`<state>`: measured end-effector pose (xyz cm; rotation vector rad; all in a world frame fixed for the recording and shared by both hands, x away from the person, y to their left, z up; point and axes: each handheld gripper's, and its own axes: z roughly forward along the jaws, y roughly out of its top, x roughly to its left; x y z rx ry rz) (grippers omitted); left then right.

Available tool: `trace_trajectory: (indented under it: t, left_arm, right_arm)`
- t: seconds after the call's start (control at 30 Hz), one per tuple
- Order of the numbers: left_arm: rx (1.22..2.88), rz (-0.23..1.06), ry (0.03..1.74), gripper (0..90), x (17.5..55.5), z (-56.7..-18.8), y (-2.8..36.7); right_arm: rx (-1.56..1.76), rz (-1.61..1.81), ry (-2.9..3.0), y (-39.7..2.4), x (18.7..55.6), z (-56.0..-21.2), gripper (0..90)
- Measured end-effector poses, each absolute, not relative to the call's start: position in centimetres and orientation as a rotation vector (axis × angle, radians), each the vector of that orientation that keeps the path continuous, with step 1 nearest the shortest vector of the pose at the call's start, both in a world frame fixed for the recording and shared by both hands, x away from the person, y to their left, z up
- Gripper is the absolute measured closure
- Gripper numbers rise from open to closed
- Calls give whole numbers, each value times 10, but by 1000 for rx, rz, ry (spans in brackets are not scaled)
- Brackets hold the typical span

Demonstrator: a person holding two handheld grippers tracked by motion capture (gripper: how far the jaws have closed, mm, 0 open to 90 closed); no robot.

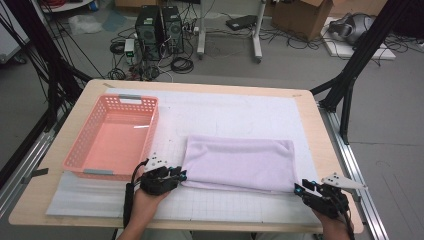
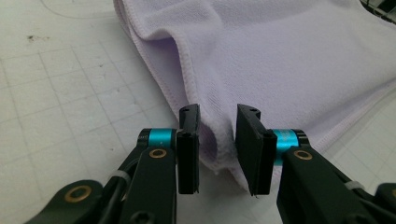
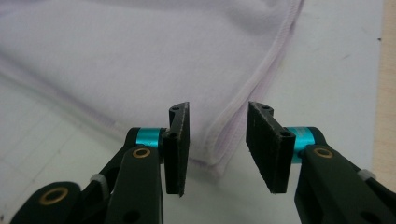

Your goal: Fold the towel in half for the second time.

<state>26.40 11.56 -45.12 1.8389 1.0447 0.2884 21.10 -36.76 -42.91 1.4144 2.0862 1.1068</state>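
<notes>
1. Where the near left corner of the lilac towel [image 1: 240, 162] lies on the white gridded mat [image 1: 100, 202], the left gripper [image 1: 181, 175] is held low by the person's left hand [image 1: 145, 200], with its jaws pointed at that corner.
2. In the left gripper view, the left gripper's [image 2: 217, 140] two black jaws are seen standing apart, with the folded towel corner [image 2: 261, 60] lying between them; no pad is seen pressing on the cloth, though the left pad [image 2: 189, 140] stands just beside it.
3. At the near right corner of the towel, the right gripper [image 1: 299, 188] is held by the person's right hand [image 1: 332, 222], and the grey three-cornered plate [image 1: 344, 181] is seen on top of it.
4. In the right gripper view, the right gripper's [image 3: 217, 144] jaws are likewise seen apart, and the stitched hem of the towel corner [image 3: 140, 56] runs down between them without being pinched.
5. The towel is laid folded into a flat rectangle at the middle of the mat, toward the near edge, with layered edges shown at its left end.
6. A pink plastic basket [image 1: 85, 150] is set on the left part of the mat, just beside the towel's left end and apart from it; the left gripper is placed near its near right corner.
7. The mat is carried by a light wooden table [image 1: 310, 107], beyond which two computer towers [image 1: 160, 30] and a cardboard box [image 1: 305, 17] are seen on the grey floor [image 1: 395, 115].
</notes>
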Motion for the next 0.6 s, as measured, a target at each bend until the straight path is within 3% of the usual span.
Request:
trace_trajectory:
  t: [0.1, 0.13, 0.23, 0.53, 0.6]
  left_arm:
    - [1861, 306, 1029, 828, 258, -451, 113]
    - [1850, 316, 1024, 840, 256, -450, 113]
    - [1811, 308, 1024, 852, 251, -447, 116]
    - [1820, 220, 1001, 835, 229, -447, 119]
    - [1843, 250, 1003, 706, 226, -448, 118]
  right_arm:
    - [1431, 1114, 2111, -368, 209, -436, 691]
    - [1438, 1112, 2130, -368, 209, -438, 787]
    - [1417, 1083, 2134, -369, 206, -440, 857]
    - [1454, 1112, 2099, -380, 192, -431, 846]
    - [1497, 1082, 2128, -382, 193, -435, 738]
